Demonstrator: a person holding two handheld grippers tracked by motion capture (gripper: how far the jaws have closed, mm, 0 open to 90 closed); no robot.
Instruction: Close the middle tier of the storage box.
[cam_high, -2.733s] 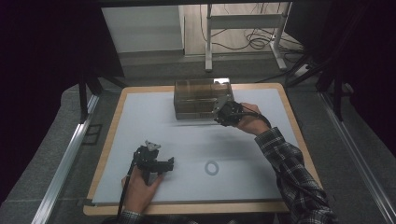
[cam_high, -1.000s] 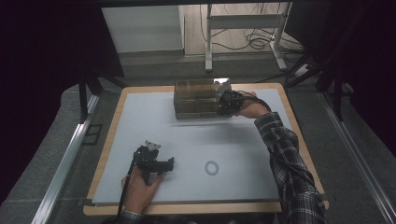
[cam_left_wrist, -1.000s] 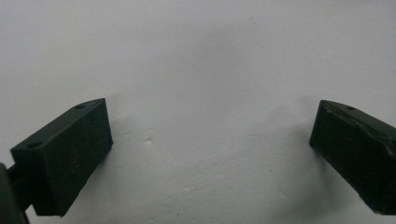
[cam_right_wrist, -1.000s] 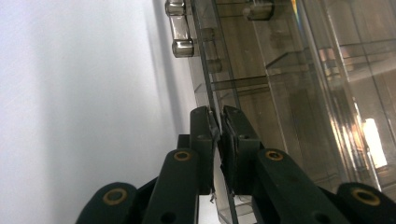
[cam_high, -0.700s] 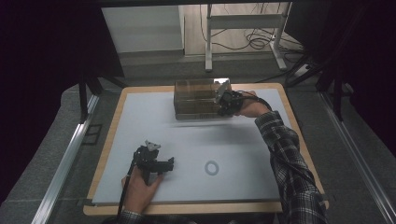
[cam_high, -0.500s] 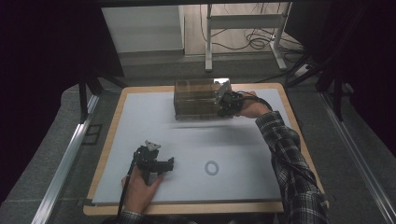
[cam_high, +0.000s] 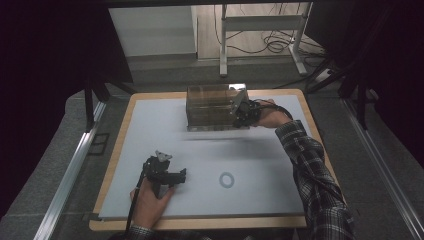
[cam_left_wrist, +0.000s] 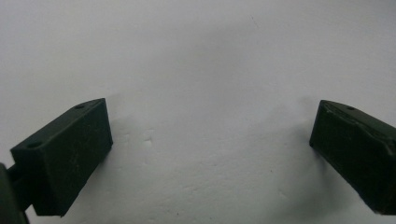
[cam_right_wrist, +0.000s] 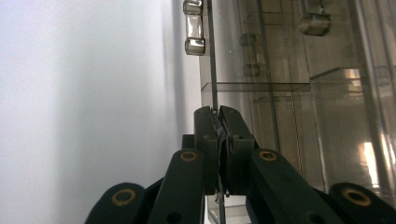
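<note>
Plaid-sleeved, the right arm stretches across the table (cam_high: 150, 120) to the far edge, where the right gripper (cam_high: 243, 113) meets a clear plastic box (cam_high: 210, 106). Its jaws are pinched tight on the box's thin hinged door panel (cam_right_wrist: 213, 70). The smoky see-through box has shelves inside. Near the front, the left gripper (cam_high: 172, 176) rests on the table, jaws wide apart, holding nothing.

Clear, glossy plastic box (cam_high: 212, 107) at upper centre, smoke-tinted, with a thin see-through door panel (cam_right_wrist: 213, 70) and shiny metal hinges (cam_right_wrist: 194, 28). Matt black plastic grippers (cam_high: 167, 175) (cam_right_wrist: 218, 140), brass-coloured rivets. Matt, faintly pitted white mat (cam_high: 280, 165); pale wooden table edge (cam_high: 112, 165). Soft checked cloth sleeve (cam_high: 315, 175).
</note>
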